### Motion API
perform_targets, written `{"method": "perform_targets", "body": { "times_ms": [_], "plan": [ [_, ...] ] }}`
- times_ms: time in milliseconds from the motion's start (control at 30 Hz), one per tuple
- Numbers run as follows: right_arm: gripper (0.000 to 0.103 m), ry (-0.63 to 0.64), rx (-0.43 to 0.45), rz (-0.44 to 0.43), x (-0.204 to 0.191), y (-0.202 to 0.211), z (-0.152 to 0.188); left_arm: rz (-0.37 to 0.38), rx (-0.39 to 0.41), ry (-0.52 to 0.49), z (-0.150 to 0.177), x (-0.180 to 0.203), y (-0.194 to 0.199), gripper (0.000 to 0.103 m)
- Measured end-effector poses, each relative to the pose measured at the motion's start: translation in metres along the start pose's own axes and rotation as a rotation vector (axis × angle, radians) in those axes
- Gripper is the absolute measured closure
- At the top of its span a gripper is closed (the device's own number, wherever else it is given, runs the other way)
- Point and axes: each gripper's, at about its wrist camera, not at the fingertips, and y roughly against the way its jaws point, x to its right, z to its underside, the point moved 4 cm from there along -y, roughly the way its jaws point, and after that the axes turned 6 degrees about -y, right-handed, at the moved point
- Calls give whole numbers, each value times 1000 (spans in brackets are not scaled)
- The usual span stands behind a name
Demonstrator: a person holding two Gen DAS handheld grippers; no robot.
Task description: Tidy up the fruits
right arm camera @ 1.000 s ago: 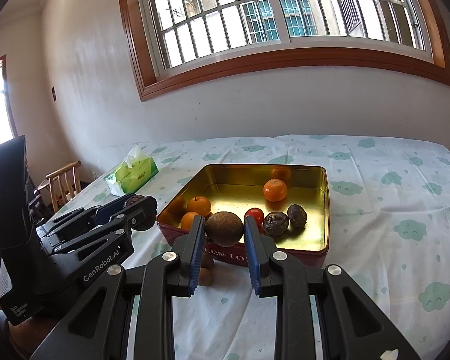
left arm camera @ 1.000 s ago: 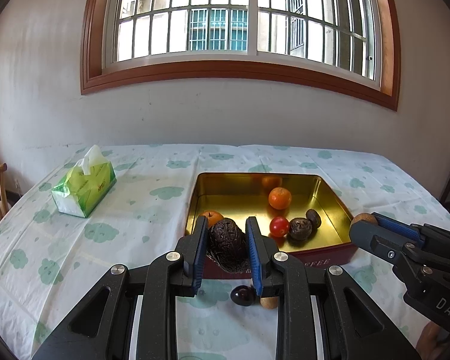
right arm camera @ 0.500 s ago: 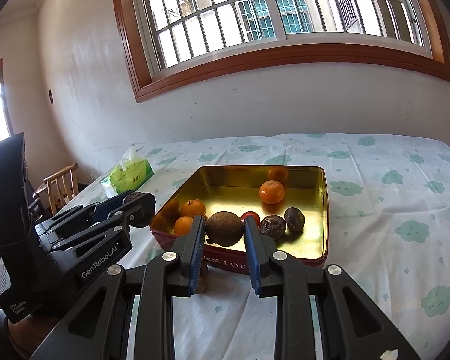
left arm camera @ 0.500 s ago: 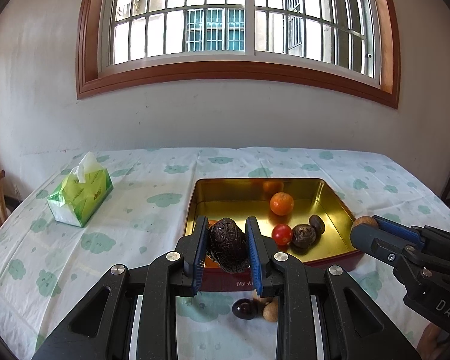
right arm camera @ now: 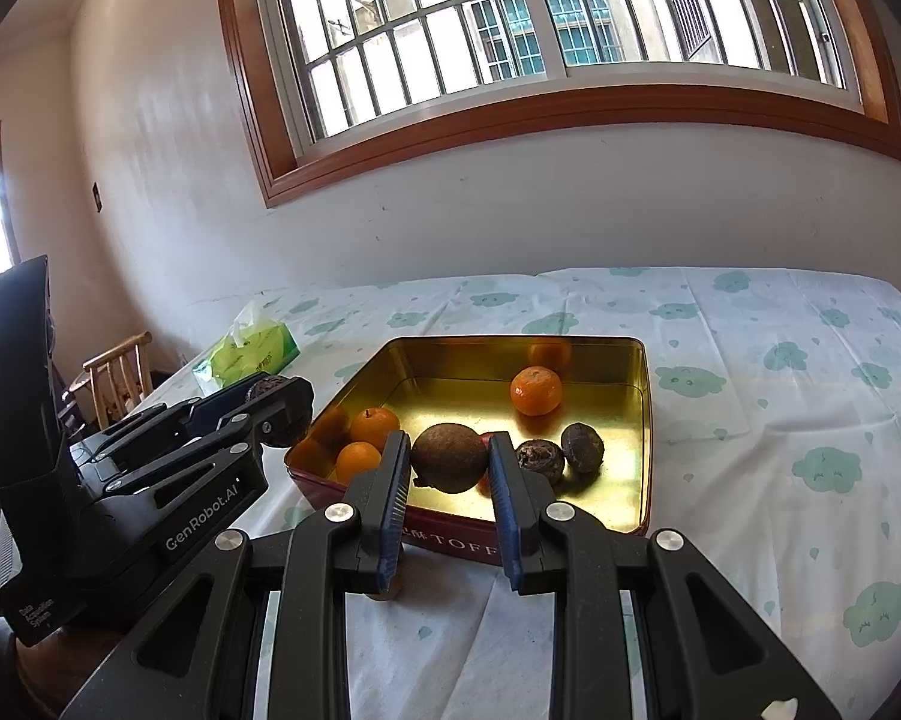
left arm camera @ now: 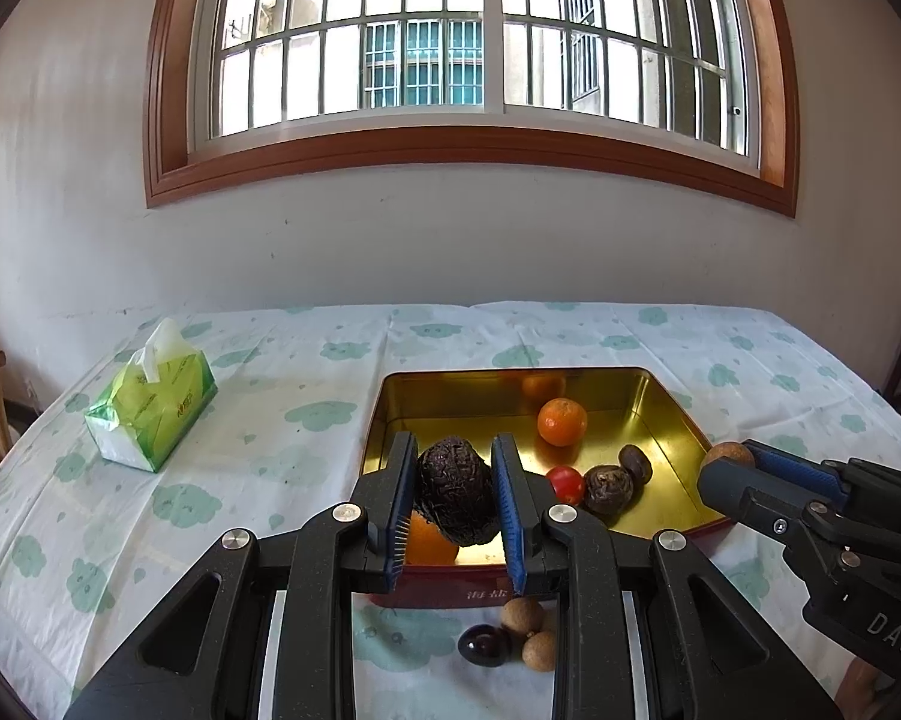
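My left gripper (left arm camera: 455, 501) pinches a wrinkled dark avocado (left arm camera: 455, 495) over the gold tin's (left arm camera: 669, 414) near rim; my right gripper (right arm camera: 449, 471) clamps a smooth brown fruit (right arm camera: 449, 457) there too. The tin's far-left floor lies bare beside the orange (left arm camera: 562, 421).

A dark wrinkled avocado (left arm camera: 455, 492) is held between the blue pads of the left gripper (left arm camera: 455, 501), above the near edge of the gold tin (left arm camera: 678, 420). A smooth brown round fruit (right arm camera: 449, 457) is held in the right gripper (right arm camera: 449, 471), also above the tin. Inside the tin lie one orange (left arm camera: 562, 421) near the back, two oranges (right arm camera: 366, 441) at the left side, a small red fruit (left arm camera: 565, 485) and two dark shrivelled fruits (left arm camera: 621, 477) side by side. On the worktop, just in front of the tin, lie a dark plum (left arm camera: 483, 645) and two small tan longans (left arm camera: 531, 630), touching each other.
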Motion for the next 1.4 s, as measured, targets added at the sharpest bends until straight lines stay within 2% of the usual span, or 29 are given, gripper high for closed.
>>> {"method": "perform_targets", "body": {
  "times_ms": [1400],
  "plan": [
    [79, -37, -24, 15, 24, -34, -5, 9, -26, -25, -3, 1, -43, 77]
  ]
}}
